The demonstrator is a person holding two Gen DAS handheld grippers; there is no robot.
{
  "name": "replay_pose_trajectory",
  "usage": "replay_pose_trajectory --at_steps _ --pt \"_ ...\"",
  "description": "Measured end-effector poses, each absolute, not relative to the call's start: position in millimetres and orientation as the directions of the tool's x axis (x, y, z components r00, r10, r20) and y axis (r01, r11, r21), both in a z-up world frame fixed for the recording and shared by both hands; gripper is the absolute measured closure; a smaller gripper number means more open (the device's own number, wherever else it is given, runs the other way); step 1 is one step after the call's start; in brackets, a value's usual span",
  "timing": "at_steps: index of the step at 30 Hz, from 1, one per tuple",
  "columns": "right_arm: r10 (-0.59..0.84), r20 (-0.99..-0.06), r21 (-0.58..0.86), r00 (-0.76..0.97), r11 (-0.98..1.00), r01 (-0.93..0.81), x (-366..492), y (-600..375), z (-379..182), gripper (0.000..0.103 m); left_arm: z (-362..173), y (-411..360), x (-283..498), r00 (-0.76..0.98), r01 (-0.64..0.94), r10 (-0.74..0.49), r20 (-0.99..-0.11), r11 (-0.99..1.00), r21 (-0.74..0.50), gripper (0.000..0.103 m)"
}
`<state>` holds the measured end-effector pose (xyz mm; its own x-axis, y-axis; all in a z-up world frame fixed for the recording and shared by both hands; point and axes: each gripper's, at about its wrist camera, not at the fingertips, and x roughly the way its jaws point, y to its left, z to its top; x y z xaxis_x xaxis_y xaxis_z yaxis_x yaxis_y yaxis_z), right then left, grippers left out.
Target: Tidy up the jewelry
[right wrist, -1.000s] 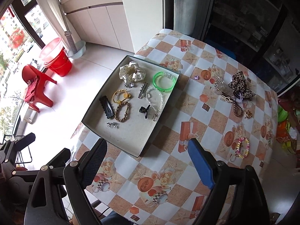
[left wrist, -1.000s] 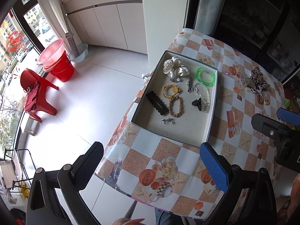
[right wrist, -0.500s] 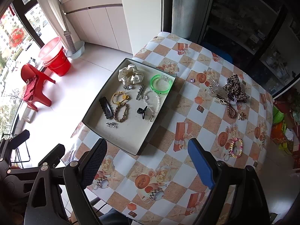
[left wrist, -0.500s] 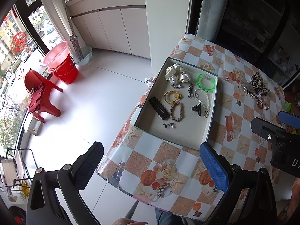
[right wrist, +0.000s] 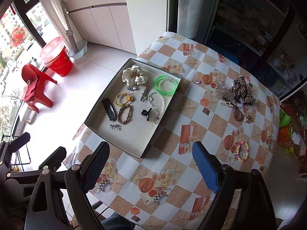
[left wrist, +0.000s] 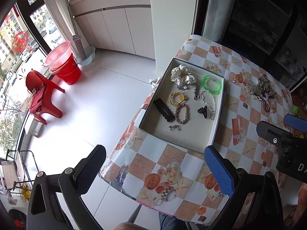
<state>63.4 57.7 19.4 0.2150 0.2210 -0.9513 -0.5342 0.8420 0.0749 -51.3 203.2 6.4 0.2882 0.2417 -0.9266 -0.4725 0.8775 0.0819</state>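
Observation:
A shallow grey tray (right wrist: 122, 143) (left wrist: 191, 143) lies on the checked table. It holds a white dotted scrunchie (right wrist: 135, 75), a green bangle (right wrist: 166, 85), a black clip (right wrist: 109, 108), a yellow hair tie (right wrist: 123, 98), a braided bracelet (right wrist: 124, 114) and a clear bead bracelet (right wrist: 160, 100). Loose on the table at the right are a leopard scrunchie (right wrist: 241, 90), a brown coil tie (right wrist: 238, 114) and a pastel bead bracelet (right wrist: 242, 151). My left gripper (left wrist: 155, 169) and right gripper (right wrist: 151, 165) are open and empty, high above the table's near edge.
The table (right wrist: 201, 118) ends at the left over a white floor. A red chair (right wrist: 35, 87) and a red bucket (right wrist: 59, 61) stand by the window. White cabinets (right wrist: 107, 23) line the back wall. Dark shelving (right wrist: 249, 28) stands behind the table.
Both grippers have risen and pulled back from the table, so the tray and jewelry look smaller and farther. Nothing on the table has moved.

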Motion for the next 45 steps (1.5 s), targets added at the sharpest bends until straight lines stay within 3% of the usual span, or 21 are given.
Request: replay_pose_trajectory --at_steps 45 --pt "0.222 -0.951 0.074 0.217 0.841 -0.537 58.8 62.9 22.5 0.013 8.1 206.0 -56.2 0.285 -0.476 0.245 -0.927 0.875 0.084 0.000"
